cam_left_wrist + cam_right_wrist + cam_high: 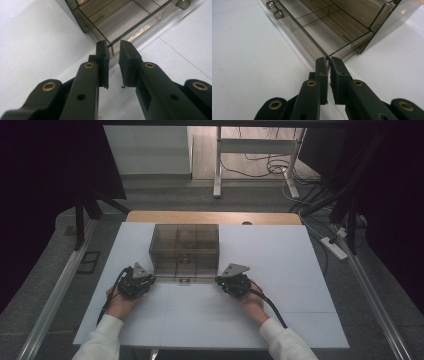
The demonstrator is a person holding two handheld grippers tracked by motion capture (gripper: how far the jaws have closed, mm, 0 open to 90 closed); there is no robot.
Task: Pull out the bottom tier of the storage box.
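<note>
A smoky see-through box [185, 242] with inner dividers stands at mid-table, and its drawer [186, 272] is pulled out toward me. My left gripper [153, 278] is at the drawer's front left corner. In the left gripper view its jaws [114, 45] stand a narrow gap apart, with the thin front wall's [140, 23] end between the tips and touching just one pad. My right gripper [219, 280] is at the front right corner. There its jaws [329, 60] are shut on the end of the drawer's front wall [299, 27].
The box sits on a white tabletop [280, 265] with bare surface to both sides and in front. Small metal knobs [274, 11] sit at the middle of the drawer's front. Beyond the table's far edge are a grey floor, desk legs and cables.
</note>
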